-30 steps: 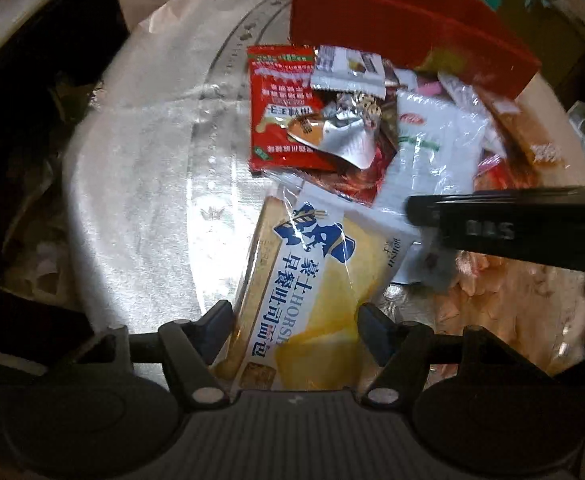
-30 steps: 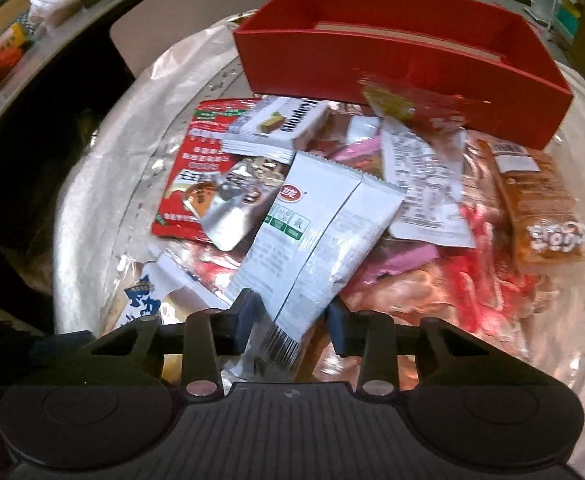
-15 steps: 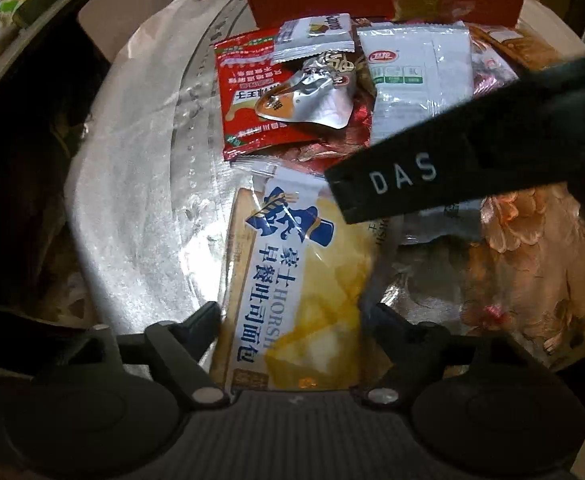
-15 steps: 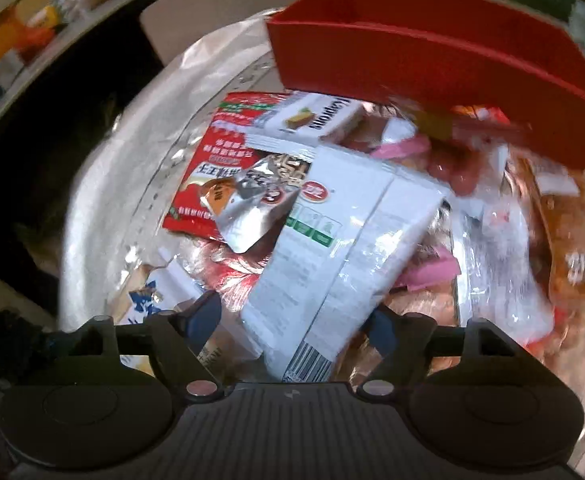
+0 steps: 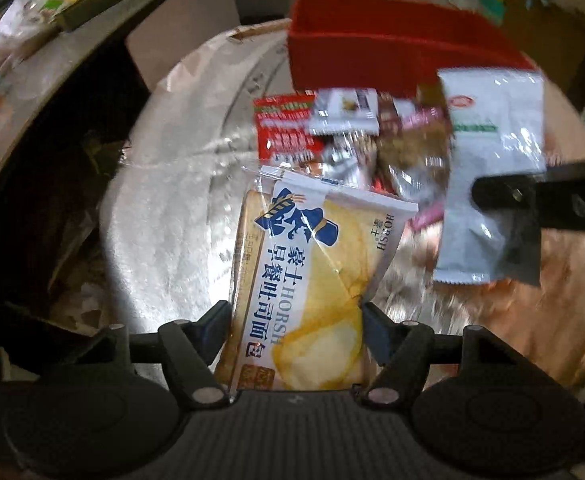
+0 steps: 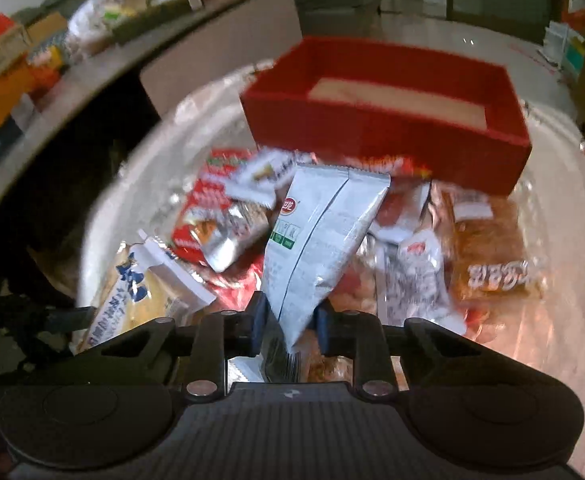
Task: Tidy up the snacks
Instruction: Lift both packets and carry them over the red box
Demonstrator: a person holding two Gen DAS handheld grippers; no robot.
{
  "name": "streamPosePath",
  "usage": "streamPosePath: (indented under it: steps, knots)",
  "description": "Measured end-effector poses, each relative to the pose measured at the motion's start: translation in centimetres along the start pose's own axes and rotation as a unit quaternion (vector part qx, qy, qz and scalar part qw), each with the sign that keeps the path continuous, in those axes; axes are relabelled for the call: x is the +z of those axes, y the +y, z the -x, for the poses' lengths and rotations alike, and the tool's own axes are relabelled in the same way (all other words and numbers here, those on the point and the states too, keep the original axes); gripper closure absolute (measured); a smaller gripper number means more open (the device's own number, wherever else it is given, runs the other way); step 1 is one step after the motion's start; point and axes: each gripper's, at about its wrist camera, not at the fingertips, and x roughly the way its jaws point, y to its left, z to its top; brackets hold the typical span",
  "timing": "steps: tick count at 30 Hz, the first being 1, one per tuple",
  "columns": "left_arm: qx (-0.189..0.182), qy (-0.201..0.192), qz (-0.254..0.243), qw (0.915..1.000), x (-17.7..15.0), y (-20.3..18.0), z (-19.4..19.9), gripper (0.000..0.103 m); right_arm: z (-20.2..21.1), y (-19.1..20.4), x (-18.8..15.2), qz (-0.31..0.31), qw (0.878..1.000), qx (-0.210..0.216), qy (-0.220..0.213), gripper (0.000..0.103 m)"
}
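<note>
Snacks lie heaped on the foil-covered worktop [image 6: 140,184], at 6 o'clock of the red box [image 6: 388,148] that stands at the far side, which looks bare inside from the right wrist view. Two packets are in hand. The right gripper [image 6: 288,320] is clenched on the bottom seam of the white snack pouch [image 6: 320,240], which stands up off the pile with its top edge leaning toward 1 o'clock and toward the near wall of the box. The left gripper [image 5: 294,316] grasps the toast bread pack [image 5: 308,280] by its near end, a finger at each side; the far end of the pack points to 12 o'clock and appears to rest on or just over the pile, though blur leaves that unsure.

Judging from the pose, the step in hand is carrying each packet to the box. To do it well, the pouch wants raising until its hanging body passes above the near wall, then letting go over the box floor, not on the rim. The bread pack is soft and wide, so the grip should stay light enough not to crush the slices, and it should go in flat. Moving one gripper at a time would keep the two from crossing, since the right one already reaches into the left view at 3 o'clock
</note>
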Motion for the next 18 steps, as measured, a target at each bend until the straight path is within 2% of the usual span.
streamPosePath:
  steps: [5,8,12,18]
  knots:
    - [-0.009,-0.017,0.006,0.9998,1.9,-0.3,1.2,0.04,2.2,-1.9,0.5,-0.018,0.999,0.018,-0.026,0.071]
    - [-0.024,-0.037,0.003,0.999,4.5,-0.8,2.0,0.04,3.5,-2.8,2.1,-0.031,0.998,0.025,-0.053,0.071]
    - [-0.034,-0.072,0.004,0.9968,9.0,-1.7,1.8,0.04,3.7,-3.9,4.4,-0.027,0.997,0.005,-0.071,0.071]
    - [-0.042,-0.103,0.001,0.9938,14.9,-3.3,0.4,0.04,2.3,-5.7,7.5,-0.024,0.995,-0.031,-0.087,0.071]
